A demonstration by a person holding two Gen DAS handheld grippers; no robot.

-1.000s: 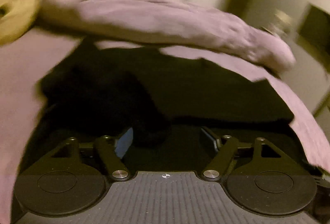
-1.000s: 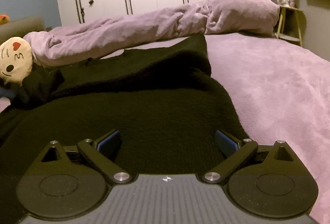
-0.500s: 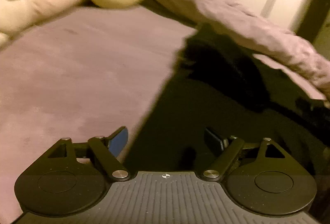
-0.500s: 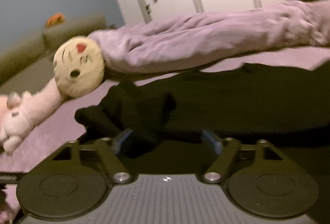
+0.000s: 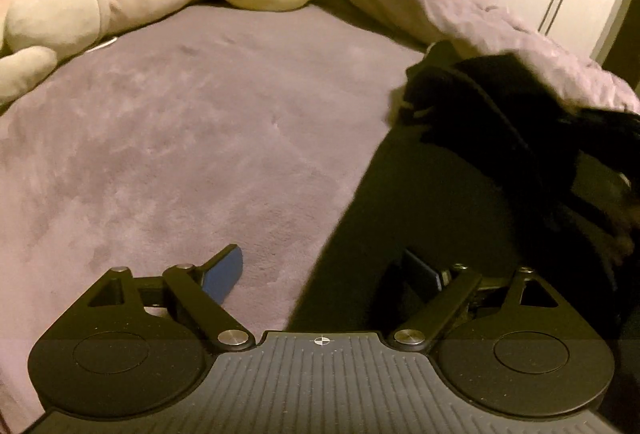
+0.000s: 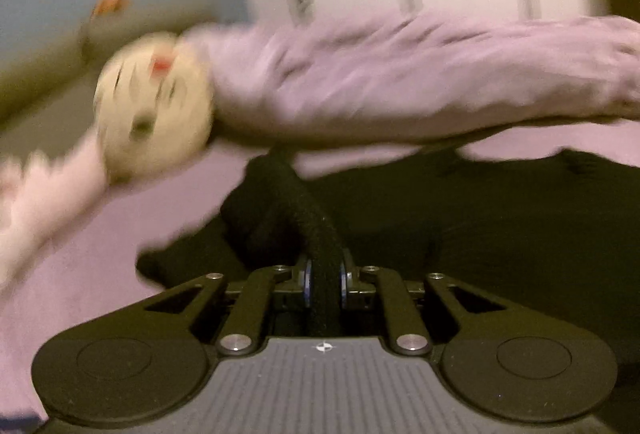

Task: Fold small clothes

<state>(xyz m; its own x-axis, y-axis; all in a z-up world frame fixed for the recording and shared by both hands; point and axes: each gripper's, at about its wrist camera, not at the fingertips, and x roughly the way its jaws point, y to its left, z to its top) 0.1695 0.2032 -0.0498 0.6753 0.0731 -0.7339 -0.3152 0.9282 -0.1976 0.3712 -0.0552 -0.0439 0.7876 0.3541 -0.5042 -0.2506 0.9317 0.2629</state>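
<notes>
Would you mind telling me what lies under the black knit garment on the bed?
The black knit garment lies on the mauve plush bedspread, which shows bare beside it. Whatever else is beneath the fabric is covered.

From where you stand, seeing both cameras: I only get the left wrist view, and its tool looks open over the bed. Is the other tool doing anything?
Observer: Yes. The right tool is shut on a fold of the black garment.
Operator: Which part of it?
Observer: A thick rolled edge that rises from the cloth straight into its fingers; the blur hides more.
Operator: Is my left tool touching the cloth?
Observer: That the right view cannot show; it shows only the smiley pillow and purple blanket roll beyond.
</notes>
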